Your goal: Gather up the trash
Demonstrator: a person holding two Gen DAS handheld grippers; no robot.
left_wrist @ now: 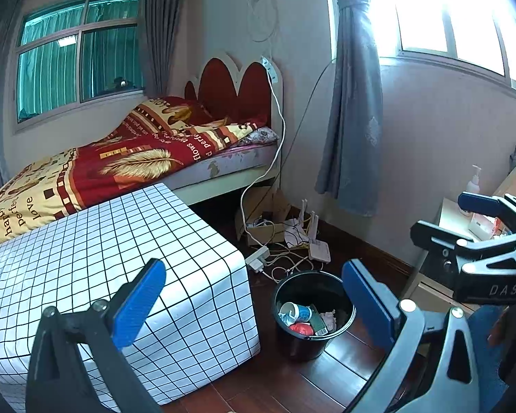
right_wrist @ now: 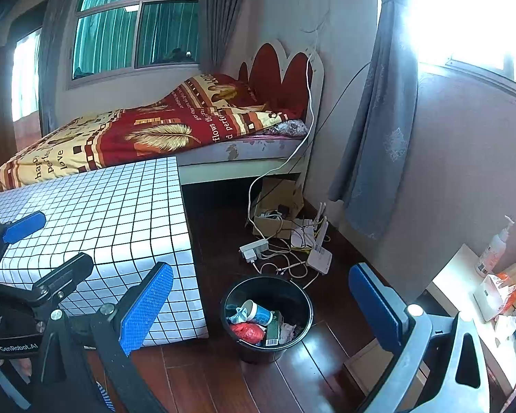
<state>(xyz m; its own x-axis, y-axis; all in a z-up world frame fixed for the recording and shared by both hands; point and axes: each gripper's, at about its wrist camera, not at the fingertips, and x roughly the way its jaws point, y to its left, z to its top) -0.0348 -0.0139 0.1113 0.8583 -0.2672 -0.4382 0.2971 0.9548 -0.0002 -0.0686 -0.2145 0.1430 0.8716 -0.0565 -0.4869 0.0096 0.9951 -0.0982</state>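
A black bucket (left_wrist: 313, 339) stands on the wooden floor beside the gridded table, also in the right wrist view as the bucket (right_wrist: 294, 292). Inside lie a paper cup (left_wrist: 296, 311), a red wrapper (left_wrist: 301, 328), a green box (left_wrist: 318, 321) and crumpled tissue. My left gripper (left_wrist: 258, 303) is open and empty, held above the bucket and the table corner. My right gripper (right_wrist: 261, 304) is open and empty too, hovering over the bucket. Each gripper shows at the edge of the other's view.
A table with a white grid cloth (left_wrist: 96, 251) sits left of the bucket, in front of a bed (left_wrist: 127, 158). A power strip (left_wrist: 258, 258), tangled cables, a router (left_wrist: 320, 251) and a cardboard box lie behind the bucket. A low desk (right_wrist: 464, 296) with a pump bottle stands right.
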